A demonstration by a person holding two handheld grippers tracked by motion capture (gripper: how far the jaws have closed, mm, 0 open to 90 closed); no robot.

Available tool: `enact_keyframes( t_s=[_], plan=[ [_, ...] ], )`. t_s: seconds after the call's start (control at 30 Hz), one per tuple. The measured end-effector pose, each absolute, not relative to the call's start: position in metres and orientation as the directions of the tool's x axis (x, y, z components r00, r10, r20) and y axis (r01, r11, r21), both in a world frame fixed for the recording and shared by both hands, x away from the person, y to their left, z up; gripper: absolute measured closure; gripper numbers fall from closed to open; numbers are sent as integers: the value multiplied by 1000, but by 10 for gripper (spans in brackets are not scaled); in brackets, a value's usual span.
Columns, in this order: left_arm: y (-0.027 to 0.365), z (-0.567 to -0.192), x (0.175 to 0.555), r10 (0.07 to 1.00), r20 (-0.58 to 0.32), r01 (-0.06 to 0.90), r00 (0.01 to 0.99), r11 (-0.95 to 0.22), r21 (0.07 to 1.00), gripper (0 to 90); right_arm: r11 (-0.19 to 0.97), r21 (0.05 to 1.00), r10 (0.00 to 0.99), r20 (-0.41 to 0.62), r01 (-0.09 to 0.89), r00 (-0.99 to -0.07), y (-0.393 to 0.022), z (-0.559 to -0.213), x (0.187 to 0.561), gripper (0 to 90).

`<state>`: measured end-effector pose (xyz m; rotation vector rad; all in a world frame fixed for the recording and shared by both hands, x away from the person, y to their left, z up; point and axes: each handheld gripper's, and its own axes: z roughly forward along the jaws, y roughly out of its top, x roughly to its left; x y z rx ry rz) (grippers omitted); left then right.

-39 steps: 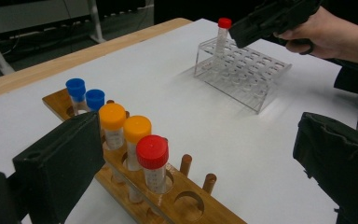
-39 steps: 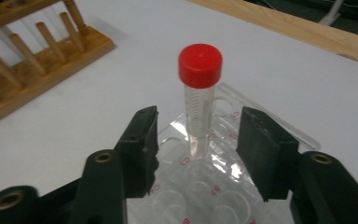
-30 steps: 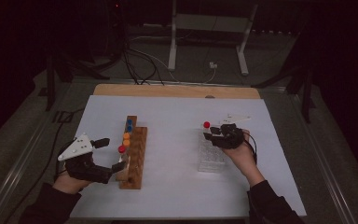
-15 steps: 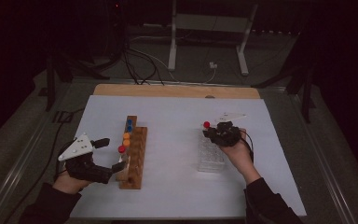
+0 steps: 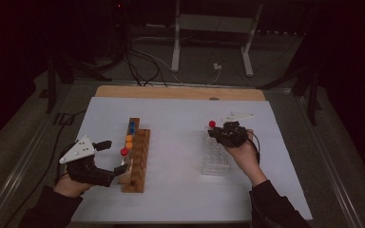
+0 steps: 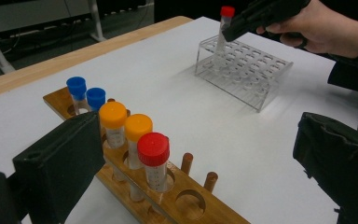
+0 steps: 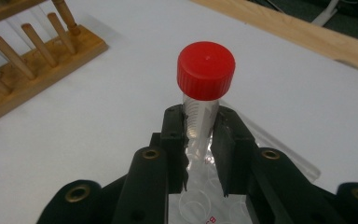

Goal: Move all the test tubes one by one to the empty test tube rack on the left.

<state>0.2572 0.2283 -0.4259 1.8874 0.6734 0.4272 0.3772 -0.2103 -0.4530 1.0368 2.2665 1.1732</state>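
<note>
We see the bench (image 5: pixel 180 114) under a white sheet. At nine o'clock on it lies the wooden rack (image 5: pixel 137 161), holding two blue-capped, two orange-capped and one red-capped tube (image 6: pixel 154 161) in a row. At three o'clock stands the clear plastic rack (image 5: pixel 215 156). Our right claw (image 7: pixel 199 140) has just been closing and now pinches the red-capped test tube (image 7: pixel 204 91) just below its cap, upright over the clear rack's twelve o'clock end. Our left claw (image 5: pixel 116 156) stands spread at the wooden rack's six o'clock end, one jaw beside the orange-capped tubes, gripping nothing.
</note>
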Motion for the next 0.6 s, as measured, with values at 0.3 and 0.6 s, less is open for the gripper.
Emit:
enact_keyframes(
  t_s=[0.3,0.6],
  plan=[
    [228,-425,257,618,-20,263,786,-304,916,25,375,832,754,-17,408,-657,-212,-436,373,753],
    [223,-424,257,603,-30,267,797,-307,914,25,369,855,758,-50,365,-650,-213,-413,365,753]
  ],
)
